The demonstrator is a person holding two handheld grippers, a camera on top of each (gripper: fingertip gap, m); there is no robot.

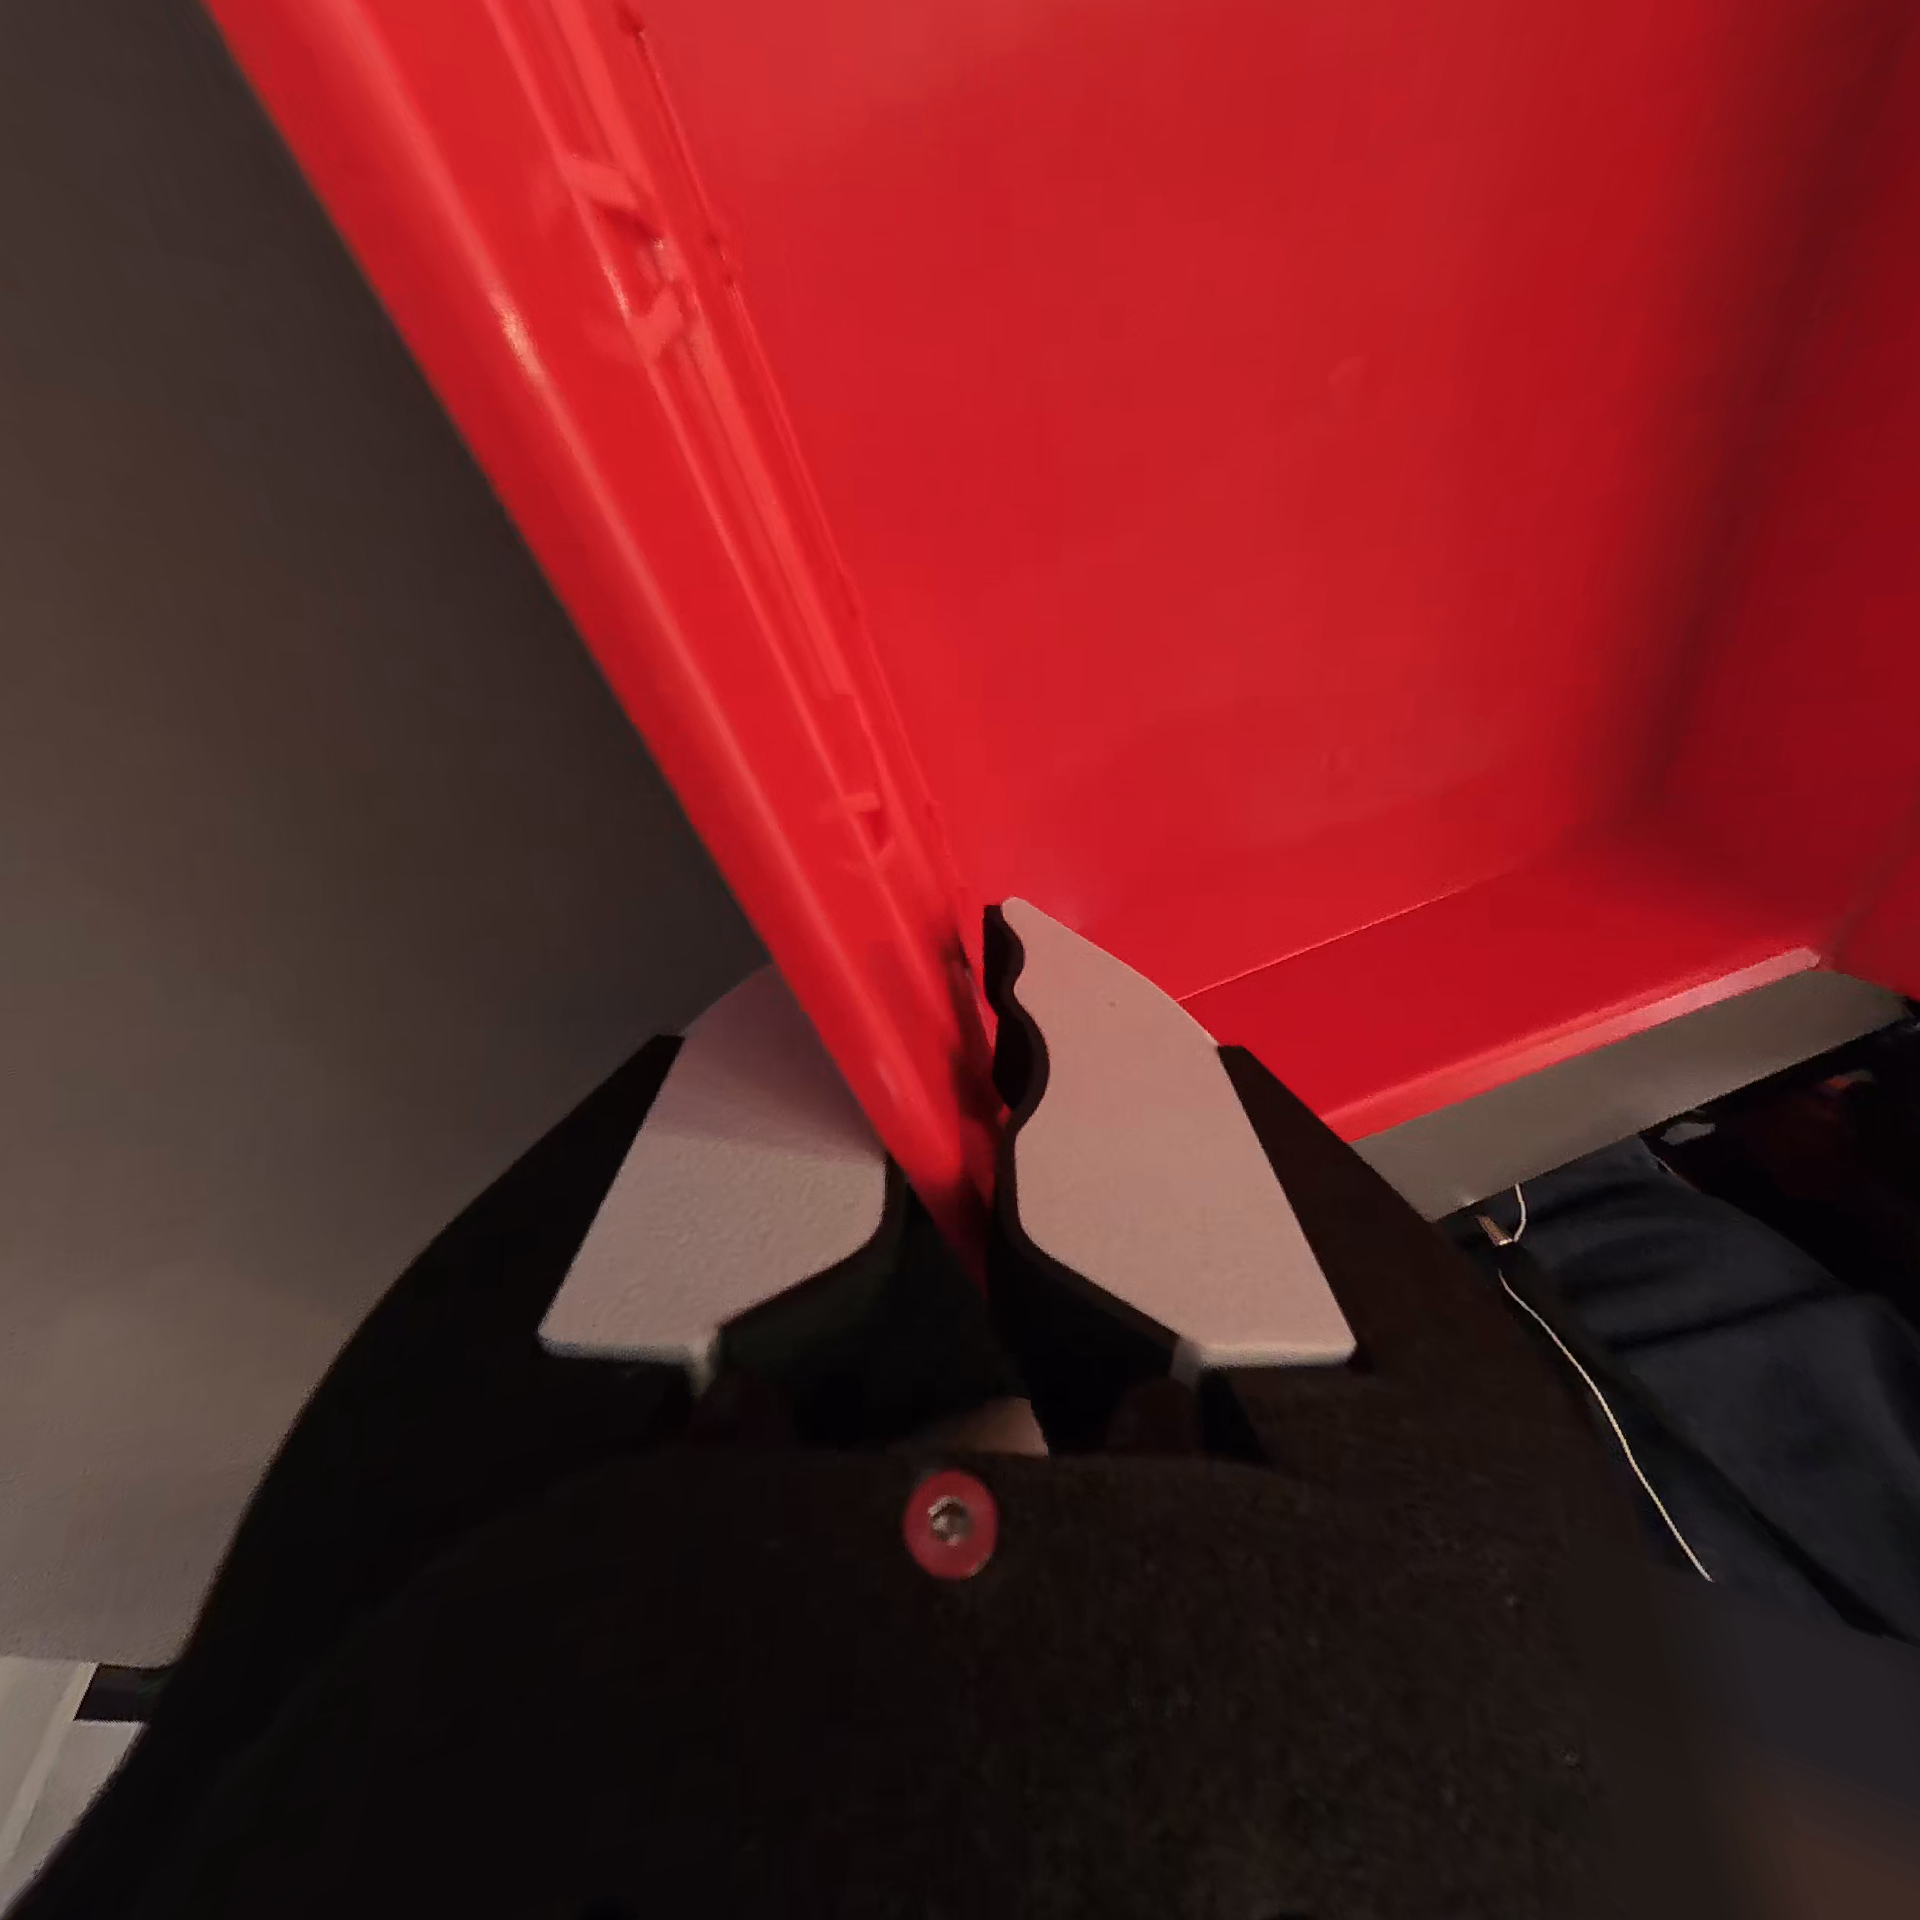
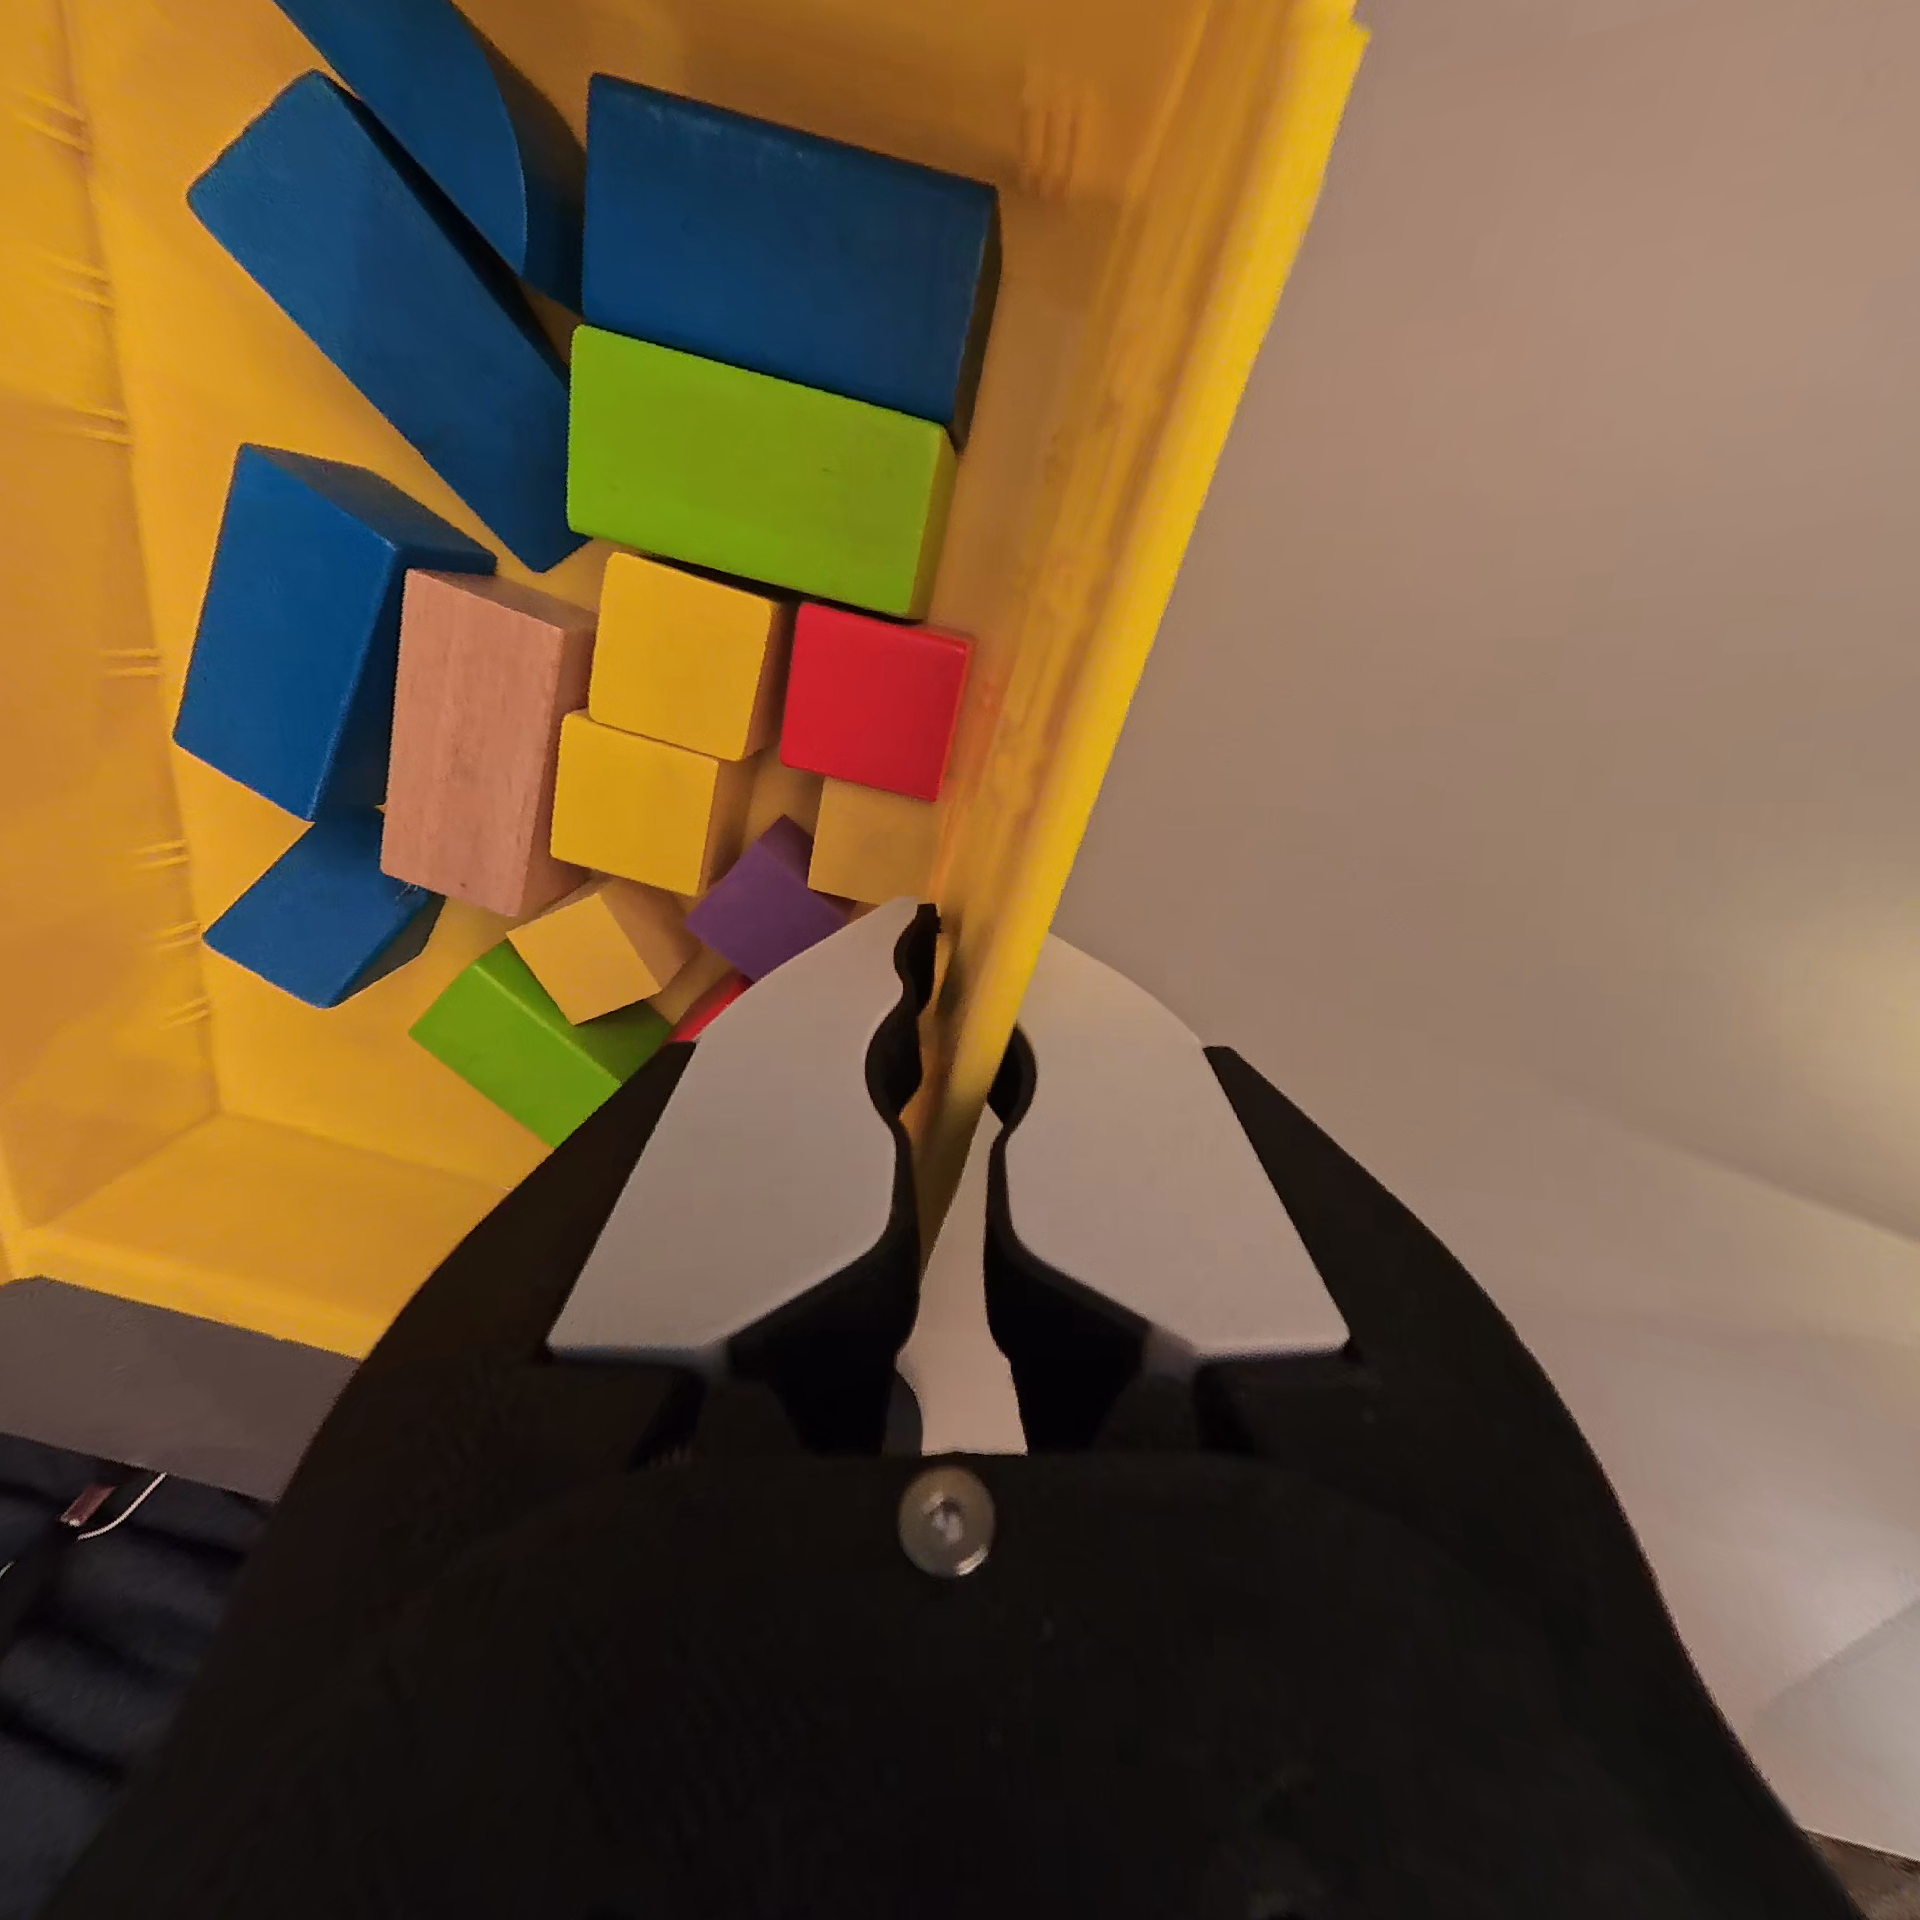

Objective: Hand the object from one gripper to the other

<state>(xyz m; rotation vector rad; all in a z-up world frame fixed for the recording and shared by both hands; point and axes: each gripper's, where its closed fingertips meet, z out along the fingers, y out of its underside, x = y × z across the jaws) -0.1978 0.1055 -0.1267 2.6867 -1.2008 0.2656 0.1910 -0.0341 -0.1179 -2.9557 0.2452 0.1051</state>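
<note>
— Worst risk on the left?

— Held the red bin (image 1: 1299,468) by one thin side wall only. Left gripper (image 1: 935,997) closed down on that wall, one finger inside, one outside. Could have pivoted or slid out of so narrow a pinch at any jolt. Couldn't tell whether lifted or resting on something.

— And on the right?

— Much the same grip. Right gripper (image 2: 977,935) shut tight across the side wall of the yellow bin (image 2: 1143,416), with the inner finger just beside a purple block (image 2: 769,894). Carried loose wooden blocks, so more weight on one edge. Could have tipped and sent them sliding, or spilled them over the rim.

— Trouble for the handover itself?

— Judged so. Both pairs of jaws occupied, neither free to receive anything. Would likely have needed one load set down first. Couldn't tell which bin counted as the object. Saw neither gripper in the other's view, so no judging how near.

— Looks, then?

— Red bin: glossy moulded plastic, ribbed along the rim, bare inside as far as shown. Yellow bin: the same make by the look of it. Held several blue blocks (image 2: 343,281) along the left and top, a plain wooden block (image 2: 478,738), two yellow cubes (image 2: 681,655), a flat green block (image 2: 758,468) and a red block (image 2: 873,696) against the gripped wall.
</note>
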